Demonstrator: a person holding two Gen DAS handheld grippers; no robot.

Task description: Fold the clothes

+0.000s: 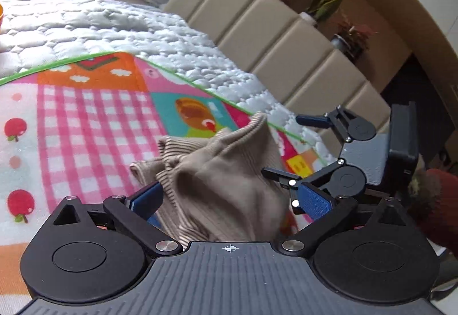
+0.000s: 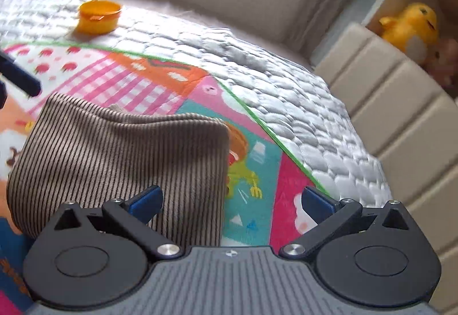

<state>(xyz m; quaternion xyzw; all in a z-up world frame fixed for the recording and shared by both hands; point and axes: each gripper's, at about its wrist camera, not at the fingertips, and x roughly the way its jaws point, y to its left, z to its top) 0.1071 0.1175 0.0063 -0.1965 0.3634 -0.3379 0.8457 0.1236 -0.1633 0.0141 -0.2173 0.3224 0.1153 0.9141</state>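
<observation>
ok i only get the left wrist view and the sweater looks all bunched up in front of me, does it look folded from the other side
observer: Yes. In the right wrist view the sweater lies as a fairly flat slab with a straight right edge.
operator: is the right gripper pinching it
observer: No. The right gripper is open: one finger is over the sweater, the other over the bare play mat.
operator: anything else on the bed i should avoid
observer: An orange cup stands on the white quilt, beyond the mat's green edge.
</observation>
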